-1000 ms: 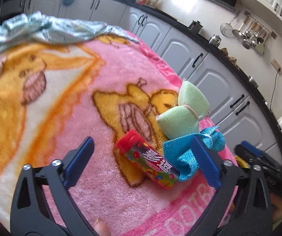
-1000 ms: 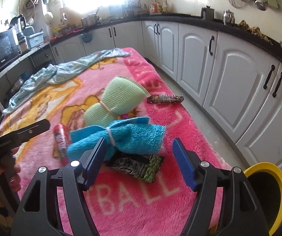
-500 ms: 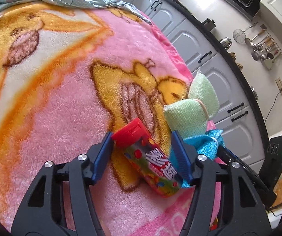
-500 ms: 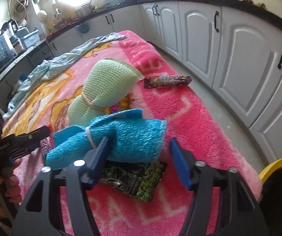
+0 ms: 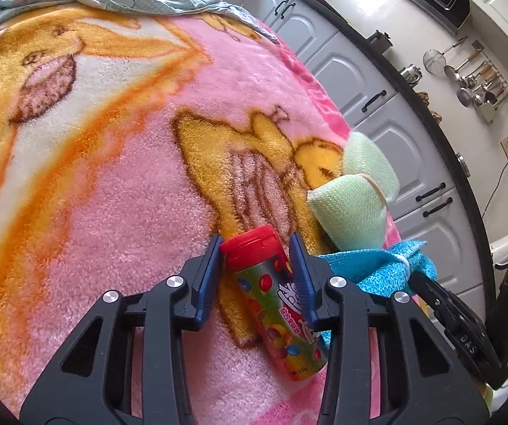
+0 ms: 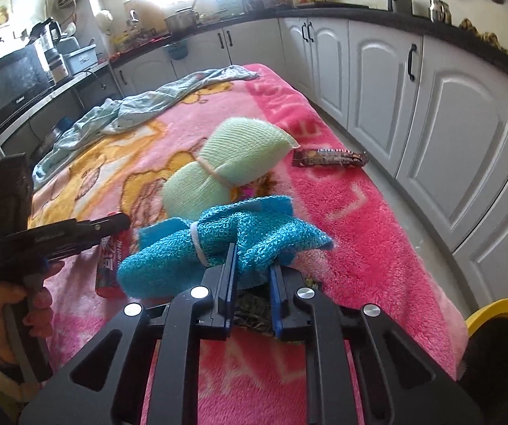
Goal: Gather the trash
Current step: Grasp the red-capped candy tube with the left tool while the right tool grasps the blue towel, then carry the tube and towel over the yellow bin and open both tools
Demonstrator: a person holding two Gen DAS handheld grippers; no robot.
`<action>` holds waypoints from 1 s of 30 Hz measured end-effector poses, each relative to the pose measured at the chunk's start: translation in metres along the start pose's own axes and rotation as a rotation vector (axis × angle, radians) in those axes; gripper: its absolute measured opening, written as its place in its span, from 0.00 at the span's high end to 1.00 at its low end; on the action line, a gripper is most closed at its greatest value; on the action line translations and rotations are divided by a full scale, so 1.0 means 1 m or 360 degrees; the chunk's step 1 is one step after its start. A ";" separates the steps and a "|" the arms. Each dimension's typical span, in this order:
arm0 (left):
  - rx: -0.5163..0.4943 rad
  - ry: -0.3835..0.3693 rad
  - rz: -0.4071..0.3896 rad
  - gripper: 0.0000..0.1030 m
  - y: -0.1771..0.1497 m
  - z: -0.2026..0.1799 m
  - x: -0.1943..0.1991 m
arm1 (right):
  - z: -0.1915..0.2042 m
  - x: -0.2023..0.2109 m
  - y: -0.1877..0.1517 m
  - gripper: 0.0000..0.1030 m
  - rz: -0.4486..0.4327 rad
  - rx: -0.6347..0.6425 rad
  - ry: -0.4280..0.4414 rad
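Candy tube (image 5: 275, 304): lower centre, long axis along left gripper (image 5: 255, 265), jaws closing at cap; right gripper (image 6: 252, 279) clamps wrapper (image 6: 254, 306).

A pink blanket (image 6: 360, 248) with yellow cartoon figures covers the table. A pale blue cloth (image 6: 140, 109) lies crumpled at its far end. Two mesh scrubbers, each tied at the middle, sit near the near edge: a green scrubber (image 6: 232, 163) and a blue scrubber (image 6: 218, 244), touching. White cabinets (image 6: 459, 134) with dark handles run under a black countertop (image 6: 466, 35). A microwave (image 6: 9, 85) stands at the left. Utensils (image 5: 477, 81) hang on the wall. A steel pot (image 6: 183, 21) sits below the window.
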State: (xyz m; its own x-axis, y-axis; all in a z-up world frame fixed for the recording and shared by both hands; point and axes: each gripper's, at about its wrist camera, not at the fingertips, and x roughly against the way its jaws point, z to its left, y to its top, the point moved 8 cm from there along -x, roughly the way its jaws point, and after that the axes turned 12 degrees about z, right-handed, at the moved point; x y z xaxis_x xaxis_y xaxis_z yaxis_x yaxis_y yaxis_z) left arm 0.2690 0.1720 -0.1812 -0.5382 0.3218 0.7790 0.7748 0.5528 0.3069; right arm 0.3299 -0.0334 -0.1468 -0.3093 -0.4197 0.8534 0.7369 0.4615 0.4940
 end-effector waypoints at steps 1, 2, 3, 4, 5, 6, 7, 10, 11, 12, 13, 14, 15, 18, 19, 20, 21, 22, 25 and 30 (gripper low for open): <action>0.0002 -0.0012 0.0002 0.71 -0.001 0.000 0.001 | 0.002 0.003 -0.001 0.85 -0.0008 0.0002 0.0010; -0.0002 -0.0016 0.0003 0.72 -0.001 0.000 0.001 | 0.003 0.006 -0.002 0.86 -0.0013 0.0004 0.0014; -0.0006 -0.0018 0.0004 0.73 -0.002 0.001 0.002 | 0.005 0.009 -0.004 0.86 -0.0020 0.0009 0.0016; -0.0009 -0.0025 0.0003 0.73 -0.003 0.000 0.003 | 0.007 0.013 -0.006 0.86 -0.0025 0.0018 0.0022; -0.0013 -0.0031 0.0000 0.73 -0.003 0.000 0.005 | 0.008 0.014 -0.006 0.86 -0.0027 0.0023 0.0023; -0.0018 -0.0031 -0.0002 0.74 -0.004 -0.001 0.006 | 0.010 0.018 -0.009 0.86 -0.0032 0.0033 0.0022; -0.0034 -0.0027 -0.0005 0.74 -0.005 -0.002 0.008 | 0.011 0.020 -0.010 0.86 -0.0034 0.0039 0.0023; -0.0076 -0.0021 -0.0020 0.75 -0.007 -0.009 0.013 | 0.015 0.029 -0.015 0.86 -0.0049 0.0049 0.0020; -0.0094 -0.0016 -0.0026 0.75 -0.008 -0.011 0.015 | 0.016 0.031 -0.016 0.86 -0.0052 0.0052 0.0016; -0.0114 -0.0010 -0.0031 0.75 -0.008 -0.014 0.017 | 0.017 0.034 -0.018 0.86 -0.0059 0.0057 0.0008; -0.0138 -0.0006 -0.0039 0.75 -0.009 -0.019 0.019 | 0.017 0.037 -0.019 0.86 -0.0066 0.0063 0.0001; -0.0161 -0.0006 -0.0048 0.75 -0.010 -0.023 0.022 | 0.018 0.040 -0.019 0.86 -0.0071 0.0066 -0.0004; -0.0174 -0.0007 -0.0052 0.75 -0.011 -0.026 0.024 | 0.018 0.043 -0.020 0.86 -0.0081 0.0068 -0.0009; -0.0233 -0.0014 -0.0071 0.75 -0.013 -0.039 0.030 | 0.017 0.053 -0.023 0.86 -0.0101 0.0063 -0.0016; -0.0257 -0.0019 -0.0080 0.75 -0.014 -0.046 0.032 | 0.016 0.056 -0.023 0.86 -0.0110 0.0063 -0.0022; -0.0271 -0.0021 -0.0085 0.75 -0.014 -0.049 0.034 | 0.016 0.059 -0.025 0.86 -0.0117 0.0063 -0.0027; -0.0294 -0.0026 -0.0093 0.75 -0.015 -0.055 0.036 | 0.016 0.063 -0.026 0.86 -0.0127 0.0063 -0.0032; -0.0309 -0.0029 -0.0097 0.75 -0.016 -0.059 0.038 | 0.016 0.066 -0.026 0.86 -0.0133 0.0063 -0.0036; -0.0359 -0.0045 -0.0111 0.75 -0.019 -0.073 0.043 | 0.013 0.075 -0.029 0.86 -0.0152 0.0056 -0.0052; -0.0440 -0.0066 -0.0130 0.75 -0.027 -0.098 0.049 | 0.004 0.091 -0.036 0.86 -0.0180 0.0037 -0.0078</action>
State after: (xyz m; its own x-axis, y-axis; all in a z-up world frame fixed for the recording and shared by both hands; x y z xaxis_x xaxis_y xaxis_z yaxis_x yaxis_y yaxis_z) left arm 0.2544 0.0976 -0.0973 -0.6113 0.3192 0.7242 0.7862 0.3498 0.5095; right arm 0.2726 -0.0848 -0.0867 -0.4192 -0.4317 0.7987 0.6817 0.4314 0.5909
